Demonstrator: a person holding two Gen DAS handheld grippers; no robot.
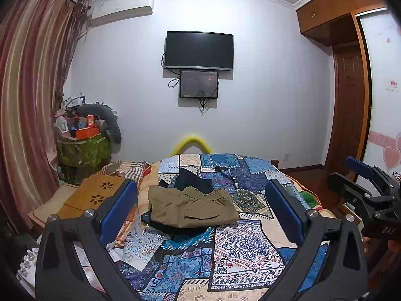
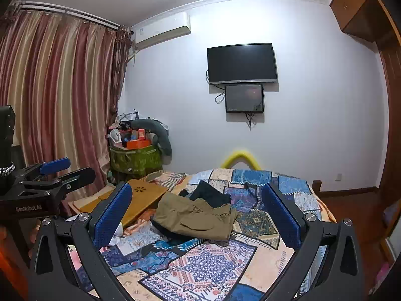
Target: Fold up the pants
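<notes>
Both claws, the left claw [image 1: 200,208] and right claw [image 2: 198,215], are held spread apart and empty, short of the khaki pants [image 1: 193,209] left folded ahead on the bed [image 1: 240,250], seemingly because folding is judged complete.

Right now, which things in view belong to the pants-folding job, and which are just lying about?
Part of the job:
- khaki pants, folded on the bed
- patchwork bedspread as work surface
- left claw and right claw, both open, empty

Lying about:
- dark garment behind the pants
- wooden lap desk
- cluttered green bin
- wall TV
</notes>
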